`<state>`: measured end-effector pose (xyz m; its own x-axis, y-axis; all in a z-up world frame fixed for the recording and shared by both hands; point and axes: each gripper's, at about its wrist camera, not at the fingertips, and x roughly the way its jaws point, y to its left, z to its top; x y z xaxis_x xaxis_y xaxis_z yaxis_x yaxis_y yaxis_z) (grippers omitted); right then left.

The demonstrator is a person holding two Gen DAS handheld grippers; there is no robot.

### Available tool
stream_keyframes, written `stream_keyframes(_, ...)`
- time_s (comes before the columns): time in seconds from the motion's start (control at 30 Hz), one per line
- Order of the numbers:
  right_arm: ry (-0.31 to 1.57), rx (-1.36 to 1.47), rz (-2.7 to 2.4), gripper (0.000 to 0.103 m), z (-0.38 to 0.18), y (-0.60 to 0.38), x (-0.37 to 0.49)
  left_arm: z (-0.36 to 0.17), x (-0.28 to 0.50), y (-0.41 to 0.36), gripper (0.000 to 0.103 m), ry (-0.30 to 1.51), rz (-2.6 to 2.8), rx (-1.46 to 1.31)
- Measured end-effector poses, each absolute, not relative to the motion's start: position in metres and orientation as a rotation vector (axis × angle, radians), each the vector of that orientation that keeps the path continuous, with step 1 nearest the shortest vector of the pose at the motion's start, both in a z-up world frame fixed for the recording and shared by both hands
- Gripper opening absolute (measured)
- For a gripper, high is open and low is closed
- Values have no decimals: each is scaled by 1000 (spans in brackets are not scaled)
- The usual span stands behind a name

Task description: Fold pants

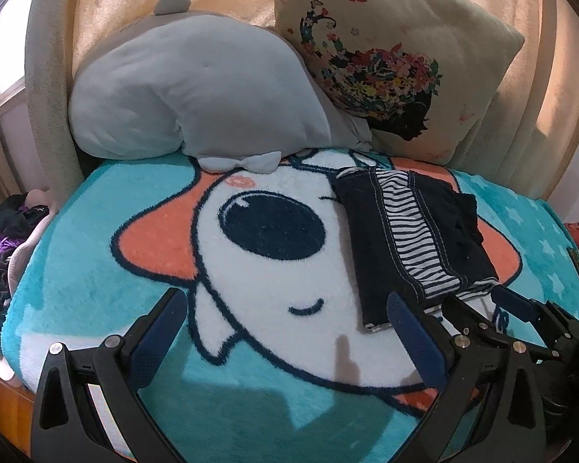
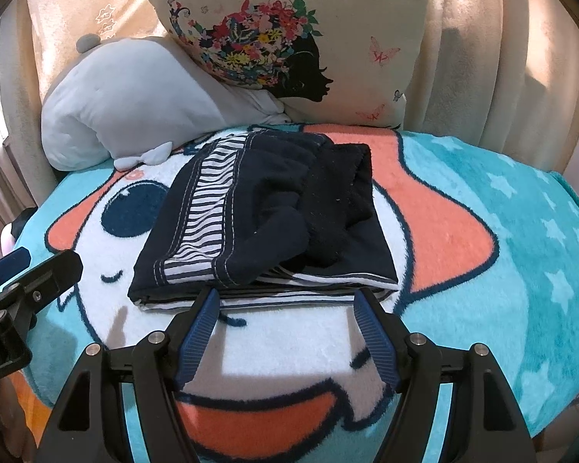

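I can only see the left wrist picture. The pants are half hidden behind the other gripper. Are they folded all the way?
Observer: Yes, the right wrist view shows the pants as a neat stack, with several layers showing at the near edge.
Operator: Is the other gripper holding them?
Observer: No. The right gripper is open, fingertips at that near edge, with nothing between them.
Operator: What's to the right of the pants?
Observer: Just the blanket, blue with pale stars.
Operator: And my gripper?
Observer: The left gripper is open too, over the blanket, beside the pants.
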<state>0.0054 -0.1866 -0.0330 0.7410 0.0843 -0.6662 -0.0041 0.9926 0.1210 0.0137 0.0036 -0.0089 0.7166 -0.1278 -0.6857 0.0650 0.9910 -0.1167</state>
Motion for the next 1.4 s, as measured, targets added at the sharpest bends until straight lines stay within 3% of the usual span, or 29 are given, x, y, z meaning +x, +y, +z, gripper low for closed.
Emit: stream_keyframes(1.4,768,19,-72,78,-37,-186,6,-21,13,1,103,774,-86,-60)
